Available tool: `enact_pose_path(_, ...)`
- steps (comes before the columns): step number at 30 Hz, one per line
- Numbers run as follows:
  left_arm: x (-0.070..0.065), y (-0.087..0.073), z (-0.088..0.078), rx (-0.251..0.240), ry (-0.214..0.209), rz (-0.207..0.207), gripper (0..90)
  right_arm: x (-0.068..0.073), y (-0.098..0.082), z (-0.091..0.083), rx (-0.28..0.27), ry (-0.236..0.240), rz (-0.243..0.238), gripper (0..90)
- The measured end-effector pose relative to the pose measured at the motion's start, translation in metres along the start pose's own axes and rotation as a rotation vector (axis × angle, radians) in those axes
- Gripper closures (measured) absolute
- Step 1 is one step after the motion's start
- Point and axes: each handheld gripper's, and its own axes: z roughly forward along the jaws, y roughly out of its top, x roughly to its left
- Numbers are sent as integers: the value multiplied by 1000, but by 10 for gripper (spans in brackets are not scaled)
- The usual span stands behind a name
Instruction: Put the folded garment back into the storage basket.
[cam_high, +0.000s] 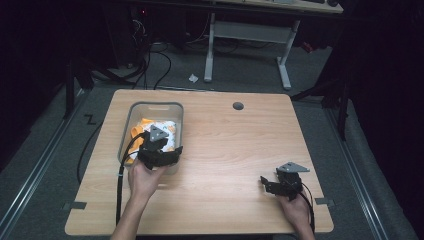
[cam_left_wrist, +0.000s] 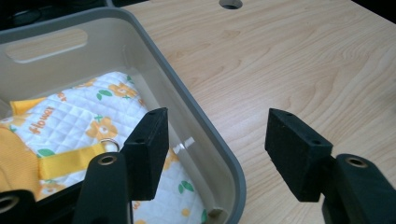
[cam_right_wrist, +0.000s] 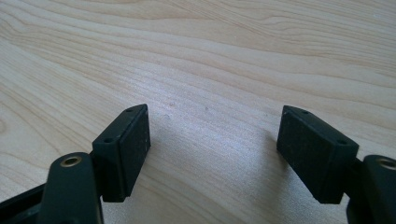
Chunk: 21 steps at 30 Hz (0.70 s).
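A grey plastic bin (cam_high: 129, 114) stands on the left part of the wooden table (cam_high: 230, 145); its rim (cam_left_wrist: 201, 119) runs between the jaws in the left gripper view. Inside lies a white quilted cloth with orange flowers and a yellow strap (cam_left_wrist: 84, 126), also visible from above (cam_high: 160, 127). My left gripper (cam_high: 165, 155) hovers open over the bin's near right wall, one jaw inside the bin, the other over the table (cam_left_wrist: 212, 154). My right gripper (cam_high: 267, 185) is open, low over bare wood near the front right (cam_right_wrist: 212, 149), with nothing between its jaws.
A round grey cable hole (cam_high: 238, 106) sits near the table's far edge. Beyond the table are a white desk frame (cam_high: 247, 35), floor cables (cam_high: 150, 60) and a scrap of paper (cam_high: 193, 78). Dark surroundings flank both sides.
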Motion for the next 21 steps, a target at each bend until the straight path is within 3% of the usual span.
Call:
enact_pose_path(14,-10,-12,2,11,-41,-9,395,0,0,0,0,0,0,258)
enact_pose_path(21,-20,-16,3,8,-57,5,391,0,0,0,0,0,0,258)
